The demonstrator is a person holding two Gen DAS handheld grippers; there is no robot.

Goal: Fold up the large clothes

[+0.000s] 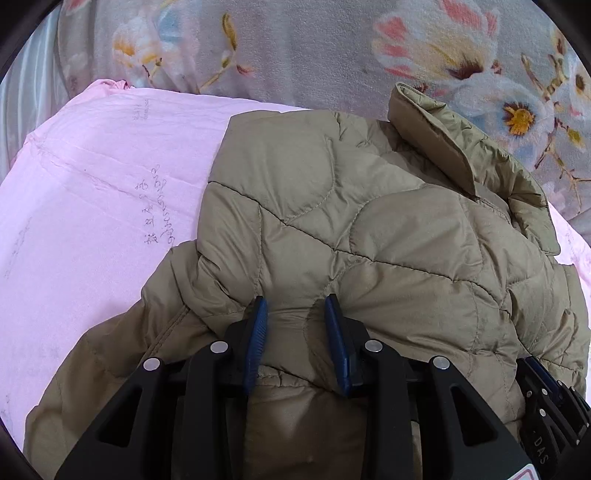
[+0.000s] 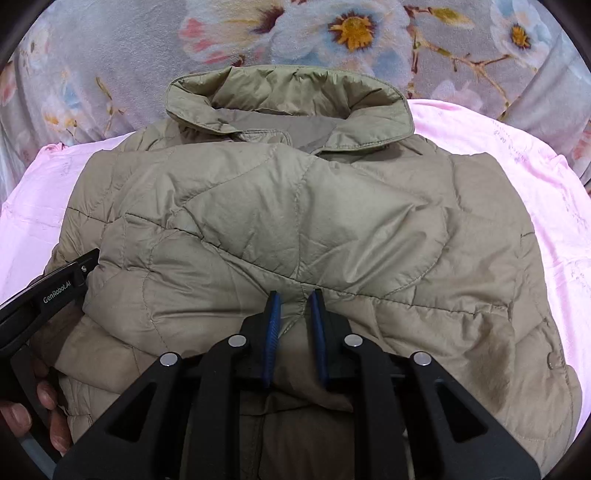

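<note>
Your right gripper, with its black frame and blue ribbed finger pads, pinches a raised fold of the khaki quilted puffer jacket; the fabric fills the narrow gap between the pads. The jacket lies bunched on the pale pink sheet, its stand-up collar at the far end, open and facing you. Beyond the sheet spreads a grey fleece blanket printed with white and pink flowers. At the lower left edge your left gripper, black and lettered "GenRobot.AI", rests against the jacket's side, with your fingers curled on its handle.
</note>
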